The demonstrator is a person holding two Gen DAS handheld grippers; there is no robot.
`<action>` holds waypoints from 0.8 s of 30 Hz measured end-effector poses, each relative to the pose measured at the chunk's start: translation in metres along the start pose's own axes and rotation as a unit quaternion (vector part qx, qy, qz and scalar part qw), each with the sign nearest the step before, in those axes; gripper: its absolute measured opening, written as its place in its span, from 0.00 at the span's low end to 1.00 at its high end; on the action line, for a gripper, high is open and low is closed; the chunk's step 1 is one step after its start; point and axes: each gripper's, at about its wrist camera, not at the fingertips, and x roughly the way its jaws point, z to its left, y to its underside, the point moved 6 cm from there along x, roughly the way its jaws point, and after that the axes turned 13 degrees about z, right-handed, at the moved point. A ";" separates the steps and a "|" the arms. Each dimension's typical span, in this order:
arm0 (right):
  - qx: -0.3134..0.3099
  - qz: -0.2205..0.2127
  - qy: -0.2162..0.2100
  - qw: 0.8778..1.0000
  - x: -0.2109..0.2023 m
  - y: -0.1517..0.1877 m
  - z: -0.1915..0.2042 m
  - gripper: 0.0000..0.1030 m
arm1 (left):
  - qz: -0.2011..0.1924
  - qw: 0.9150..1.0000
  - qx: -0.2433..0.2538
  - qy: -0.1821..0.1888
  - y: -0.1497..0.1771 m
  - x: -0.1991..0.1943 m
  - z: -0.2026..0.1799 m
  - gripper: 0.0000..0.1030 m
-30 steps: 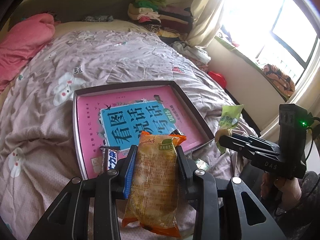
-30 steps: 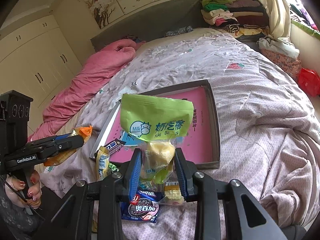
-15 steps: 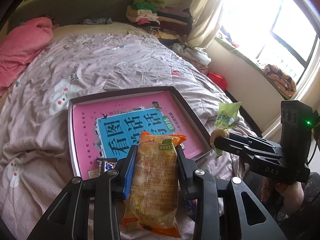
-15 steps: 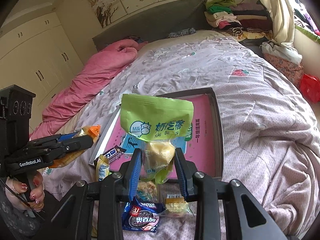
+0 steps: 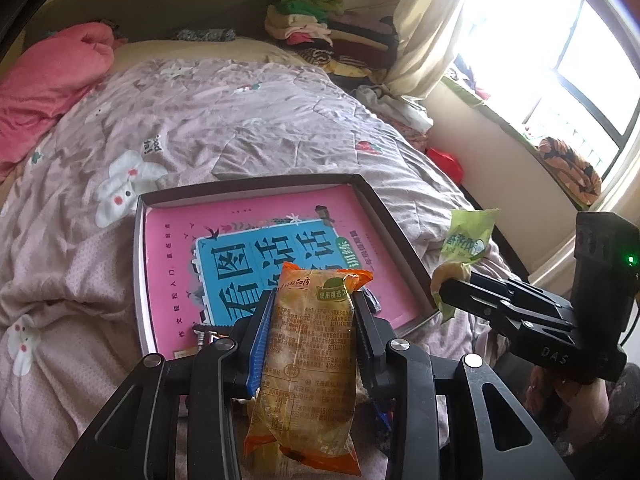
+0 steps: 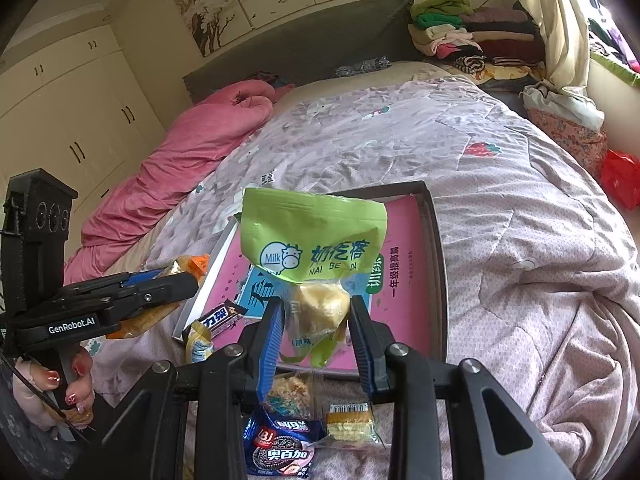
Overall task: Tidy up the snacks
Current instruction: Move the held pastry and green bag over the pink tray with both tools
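My left gripper point(image 5: 312, 304) is shut on an orange bread packet point(image 5: 310, 360), held above the near edge of the pink-lined tray point(image 5: 168, 280). My right gripper point(image 6: 318, 312) is shut on a green milk-snack packet point(image 6: 312, 244), held over the tray's point(image 6: 438, 272) near edge. The right gripper with the green packet point(image 5: 466, 240) shows at the right of the left wrist view. The left gripper with the orange packet point(image 6: 188, 266) shows at the left of the right wrist view.
Loose snacks lie on the quilt near the tray: a chocolate bar point(image 6: 222, 316), an Oreo pack point(image 6: 280, 448), a cake slice point(image 6: 350, 428) and a yellow packet point(image 6: 198, 344). A pink blanket point(image 6: 180, 160) lies far left. Folded clothes point(image 5: 320, 28) are stacked by the window.
Both grippers have moved forward towards the tray, each keeping hold of its packet. The tray sits nearer and more under both grippers.
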 end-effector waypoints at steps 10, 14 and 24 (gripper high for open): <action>0.007 0.004 0.002 1.000 0.005 -0.002 -0.006 0.32 | 0.007 1.000 -0.008 0.004 -0.005 0.013 0.002 0.37; 0.011 0.007 0.004 1.000 0.008 -0.001 -0.009 0.32 | 0.009 1.000 -0.007 0.004 -0.007 0.018 0.002 0.37; 0.018 0.016 0.007 1.000 0.015 0.001 -0.015 0.32 | 0.016 1.000 -0.002 -0.013 -0.012 0.031 0.001 0.37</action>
